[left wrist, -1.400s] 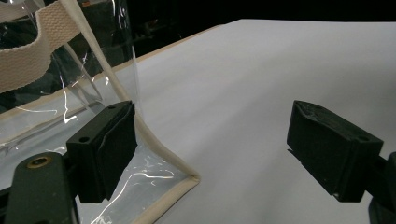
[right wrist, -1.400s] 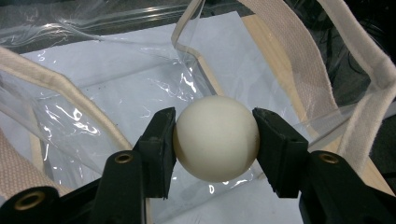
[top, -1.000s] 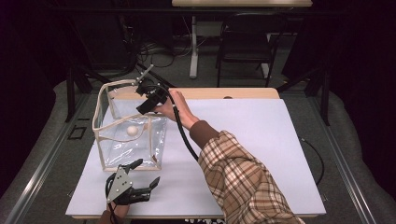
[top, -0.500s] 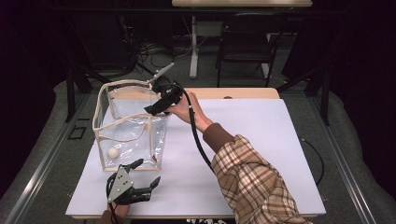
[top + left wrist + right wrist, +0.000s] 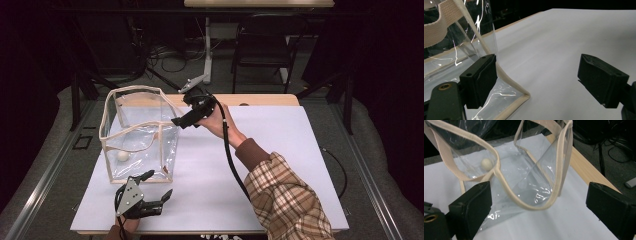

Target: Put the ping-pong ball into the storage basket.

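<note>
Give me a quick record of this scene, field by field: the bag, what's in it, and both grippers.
bag: clear plastic bag with beige trim, standing open on the white table
contents: one small white ball on the bag's floor
right gripper: jaws open, nothing between them, beside the bag's rim
left gripper: jaws open, at the bag's near bottom corner

The left hand (image 5: 129, 226) is cut off at the high view's bottom edge; the bag (image 5: 454, 37) runs past the left gripper view's edge

Dark room, grey floor (image 5: 60, 145), black chair (image 5: 262, 47) behind.
</note>
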Action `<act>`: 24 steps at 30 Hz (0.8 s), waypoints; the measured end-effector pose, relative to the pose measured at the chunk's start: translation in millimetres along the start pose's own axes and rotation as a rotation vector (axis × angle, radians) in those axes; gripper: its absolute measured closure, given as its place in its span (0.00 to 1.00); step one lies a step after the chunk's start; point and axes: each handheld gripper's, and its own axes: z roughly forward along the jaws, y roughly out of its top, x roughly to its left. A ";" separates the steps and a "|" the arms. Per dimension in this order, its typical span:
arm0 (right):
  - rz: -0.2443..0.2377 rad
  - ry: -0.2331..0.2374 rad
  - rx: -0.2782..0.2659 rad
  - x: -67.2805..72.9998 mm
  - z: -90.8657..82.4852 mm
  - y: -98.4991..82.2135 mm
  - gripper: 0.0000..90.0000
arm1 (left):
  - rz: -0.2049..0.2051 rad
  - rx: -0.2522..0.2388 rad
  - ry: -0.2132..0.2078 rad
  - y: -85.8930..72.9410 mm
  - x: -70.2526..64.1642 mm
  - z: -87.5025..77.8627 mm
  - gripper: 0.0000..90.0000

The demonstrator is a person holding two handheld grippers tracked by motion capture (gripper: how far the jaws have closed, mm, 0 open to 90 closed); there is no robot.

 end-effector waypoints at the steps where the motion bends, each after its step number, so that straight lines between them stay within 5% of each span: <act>1: -0.003 -0.004 0.003 -0.5 -2.2 -2.4 0.06 | 0.003 0.003 -0.002 -0.1 0.0 0.0 0.18; 24: 0.002 -0.037 0.045 1.8 -34.7 -60.4 0.00 | 0.003 0.005 -0.004 -0.6 -0.3 -1.7 0.18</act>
